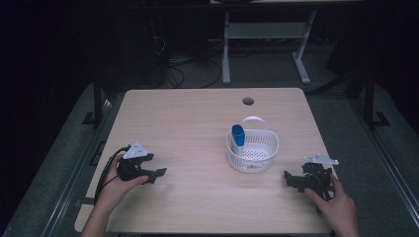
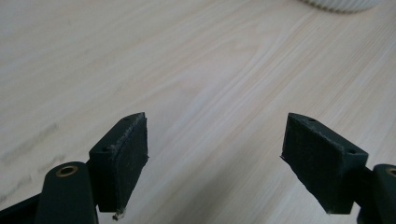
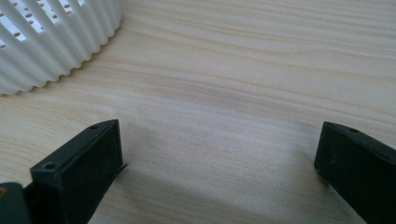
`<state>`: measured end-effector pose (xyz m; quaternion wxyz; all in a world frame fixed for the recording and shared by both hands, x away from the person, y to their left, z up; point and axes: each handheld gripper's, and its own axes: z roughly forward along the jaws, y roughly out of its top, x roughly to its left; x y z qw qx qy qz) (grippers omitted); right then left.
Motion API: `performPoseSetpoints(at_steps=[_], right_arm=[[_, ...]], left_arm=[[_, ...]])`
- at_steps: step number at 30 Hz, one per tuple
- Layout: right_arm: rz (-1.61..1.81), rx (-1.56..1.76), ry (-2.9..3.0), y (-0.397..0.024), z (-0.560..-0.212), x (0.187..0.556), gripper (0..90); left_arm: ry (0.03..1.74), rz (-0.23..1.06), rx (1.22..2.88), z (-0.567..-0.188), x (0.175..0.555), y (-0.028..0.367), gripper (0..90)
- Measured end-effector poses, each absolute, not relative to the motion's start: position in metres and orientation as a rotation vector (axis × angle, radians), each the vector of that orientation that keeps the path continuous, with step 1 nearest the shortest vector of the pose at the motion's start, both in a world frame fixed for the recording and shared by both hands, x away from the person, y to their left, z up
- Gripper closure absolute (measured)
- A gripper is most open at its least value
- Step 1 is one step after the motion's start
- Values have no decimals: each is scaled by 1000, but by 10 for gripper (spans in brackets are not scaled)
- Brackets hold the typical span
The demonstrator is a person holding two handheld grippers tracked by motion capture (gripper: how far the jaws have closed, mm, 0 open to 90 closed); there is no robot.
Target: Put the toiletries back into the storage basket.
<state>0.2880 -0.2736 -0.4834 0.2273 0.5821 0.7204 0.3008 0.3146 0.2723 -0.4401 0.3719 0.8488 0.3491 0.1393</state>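
A light wooden tabletop point(image 1: 188, 128) holds a white, ribbed plastic basket point(image 1: 252, 150) with a looped handle right of centre, and a blue, capped plastic bottle point(image 1: 238, 135) stands upright inside it against the left wall. The left hand-held gripper point(image 1: 159, 174) rests near the front left, well apart from the basket, its jaws spread wide around nothing, and the right hand-held gripper point(image 1: 288, 178) rests at the front right, near the basket, jaws likewise parted and empty. With the bottle already in the basket and both tools idle, the placing looks finished and little seems left to do
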Motion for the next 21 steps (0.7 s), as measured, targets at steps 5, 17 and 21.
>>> performPoseSetpoints(at_steps=[5,17,21], right_arm=[[829,1604,1985,-274,-483,288,5],[829,1604,1985,-274,-483,288,5],[829,1603,1985,-274,-483,288,5]], left_arm=[[925,381,2233,-452,312,276,225],[956,374,2261,-466,312,284,203],[949,375,2248,-468,311,284,180]])
